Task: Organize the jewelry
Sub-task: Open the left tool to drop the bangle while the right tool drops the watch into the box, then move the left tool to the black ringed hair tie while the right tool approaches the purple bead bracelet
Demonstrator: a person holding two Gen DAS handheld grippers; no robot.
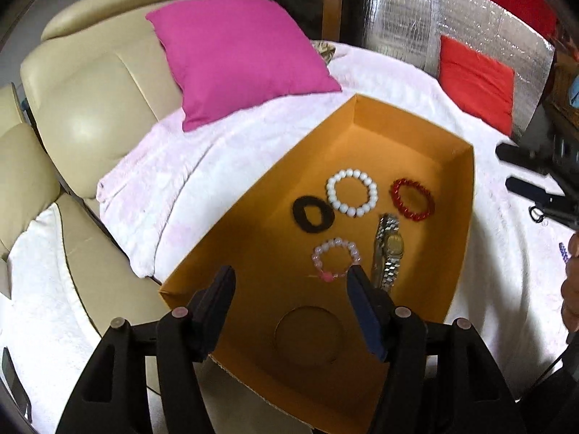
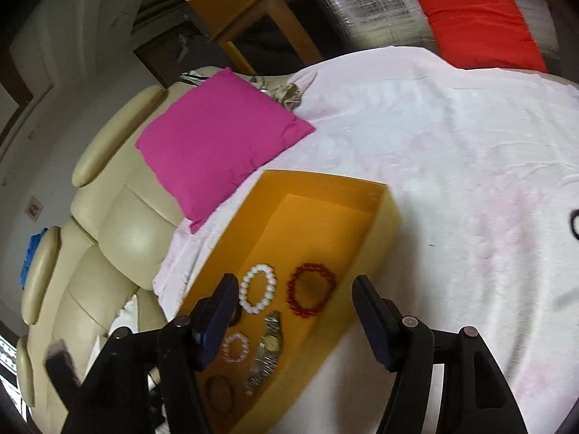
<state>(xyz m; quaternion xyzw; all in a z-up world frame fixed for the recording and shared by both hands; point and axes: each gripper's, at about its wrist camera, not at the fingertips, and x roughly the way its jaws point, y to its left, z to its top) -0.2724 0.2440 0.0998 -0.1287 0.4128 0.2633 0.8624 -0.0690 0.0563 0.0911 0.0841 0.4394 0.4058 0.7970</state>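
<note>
inside the open orange cardboard box (image 1: 365, 144) at six o'clock, the light, slippery pink beaded bracelet (image 1: 336, 258) wants pinching across its rim; left gripper (image 1: 291, 276) and right gripper (image 2: 295, 285) both gape empty.

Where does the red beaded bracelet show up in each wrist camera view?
Left wrist view: red beaded bracelet lies right of centre, by the orange cardboard box's right wall.
Right wrist view: it lies below centre, inside the box.
Shared landmark: the white beaded bracelet sits just left of it.
</note>
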